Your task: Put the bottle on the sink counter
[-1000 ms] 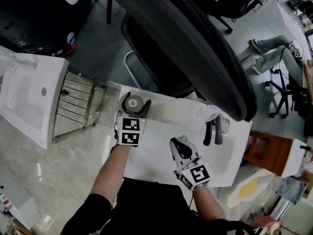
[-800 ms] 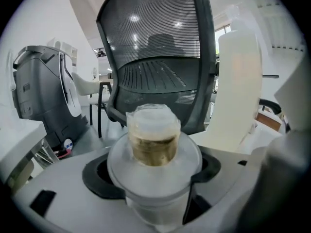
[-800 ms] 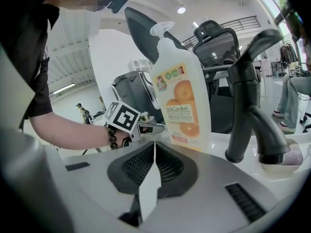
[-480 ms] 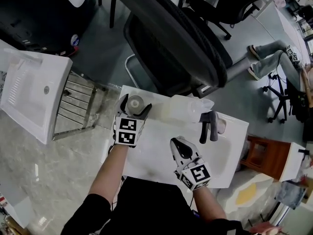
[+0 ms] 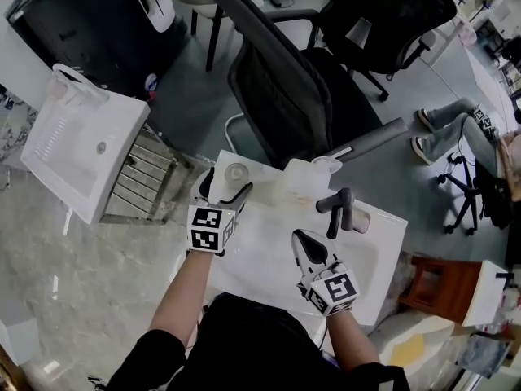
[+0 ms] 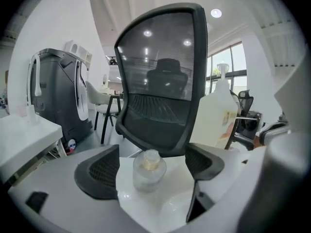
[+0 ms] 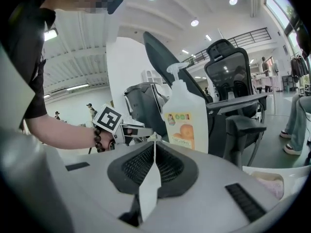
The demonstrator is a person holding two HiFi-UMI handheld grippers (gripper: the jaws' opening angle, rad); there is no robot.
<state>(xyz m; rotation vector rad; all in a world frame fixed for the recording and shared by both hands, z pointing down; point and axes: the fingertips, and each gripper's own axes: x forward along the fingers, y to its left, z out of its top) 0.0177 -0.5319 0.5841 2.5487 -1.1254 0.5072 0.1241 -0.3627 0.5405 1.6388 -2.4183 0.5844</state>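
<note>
A small clear bottle (image 5: 237, 173) with a pale cap stands upright on the back left corner of the white sink counter (image 5: 260, 255). My left gripper (image 5: 227, 185) is open around it, and both dark pads stand clear of its sides. In the left gripper view the bottle (image 6: 148, 173) sits between the spread fingers (image 6: 99, 173) of the left gripper (image 6: 151, 167). My right gripper (image 5: 306, 241) hovers over the sink's middle, shut with nothing in it. In the right gripper view the right gripper (image 7: 154, 154) has its pads together.
A large white pump jug (image 5: 304, 178) with an orange label stands at the counter's back, right of the bottle. A dark faucet (image 5: 336, 209) rises further right. A black office chair (image 5: 285, 88) stands just behind the sink. A second white sink (image 5: 81, 149) and a metal rack (image 5: 142, 179) lie at left.
The left gripper's jaws have spread wider and come off the bottle, which stays standing on the counter. The head view has shifted, and the right gripper has kept its place.
</note>
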